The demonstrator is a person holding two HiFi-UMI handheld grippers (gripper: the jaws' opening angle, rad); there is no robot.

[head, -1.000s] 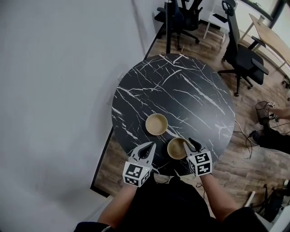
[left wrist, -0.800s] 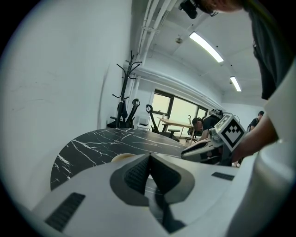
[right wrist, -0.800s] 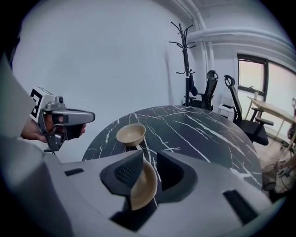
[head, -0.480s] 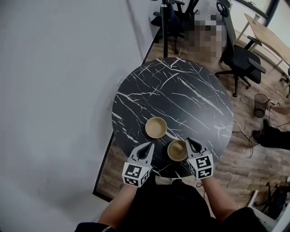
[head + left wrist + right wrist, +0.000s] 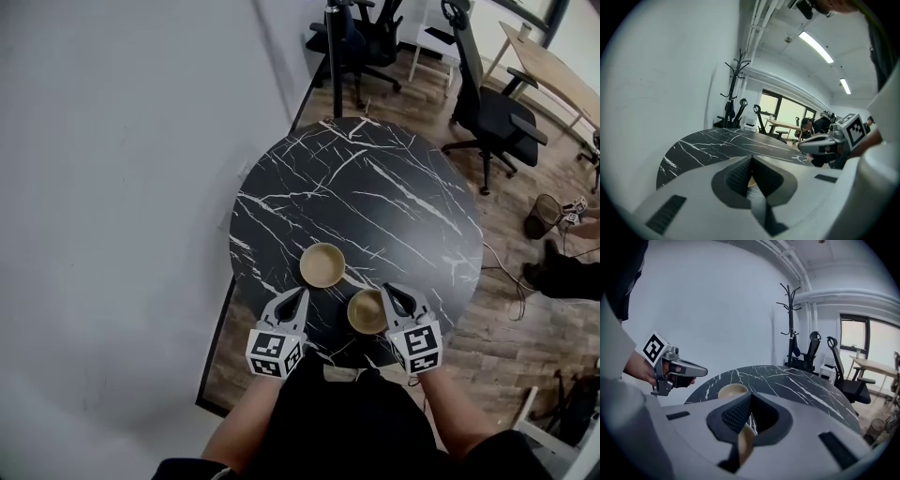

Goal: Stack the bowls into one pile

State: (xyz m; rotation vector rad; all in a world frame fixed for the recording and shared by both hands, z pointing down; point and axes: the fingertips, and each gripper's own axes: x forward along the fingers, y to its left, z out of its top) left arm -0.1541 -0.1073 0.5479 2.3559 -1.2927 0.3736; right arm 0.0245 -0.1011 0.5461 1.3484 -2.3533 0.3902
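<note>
Round black marble table, one tan bowl on it

Plain grey wall on the left, round black marble table over wood floor, office chairs far right, ceiling light strips glowing overhead.

Bowls, tan: two, the far bowl and the near bowl. Hand-held grippers: two, the left gripper and the right gripper; round black marble table: one. Black office chairs: two counted, the far right chair and the far chair; coat stand: one; wooden desk, far right: one.
</note>
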